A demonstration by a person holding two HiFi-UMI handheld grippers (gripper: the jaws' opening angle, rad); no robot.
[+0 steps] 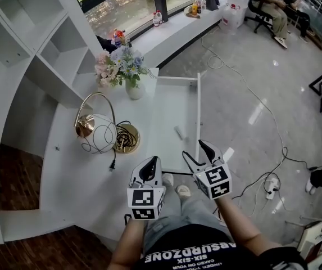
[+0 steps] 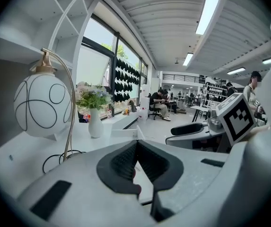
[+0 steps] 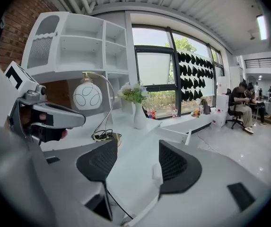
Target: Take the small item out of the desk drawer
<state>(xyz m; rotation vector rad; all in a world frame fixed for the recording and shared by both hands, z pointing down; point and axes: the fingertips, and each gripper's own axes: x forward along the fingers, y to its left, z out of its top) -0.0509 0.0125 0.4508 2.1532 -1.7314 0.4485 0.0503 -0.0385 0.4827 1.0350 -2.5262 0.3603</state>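
Drawer (image 1: 172, 103) open, one small item (image 1: 180, 132) inside; left gripper (image 1: 150, 163) closed, right gripper (image 1: 198, 152) wide, empty

White desk (image 1: 65, 173) carrying a brass lamp with a white globe shade (image 1: 96, 133), its coiled black cord (image 1: 126, 133), and a white vase of flowers (image 1: 134, 89).

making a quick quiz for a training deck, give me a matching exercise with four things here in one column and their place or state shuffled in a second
Things:
1. left gripper
2. right gripper
3. small item
4. flower vase

Place or state:
a. lying in the open drawer
b. jaws apart
c. standing on the desk
d. jaws together

Pairs: 1-d, 2-b, 3-a, 4-c
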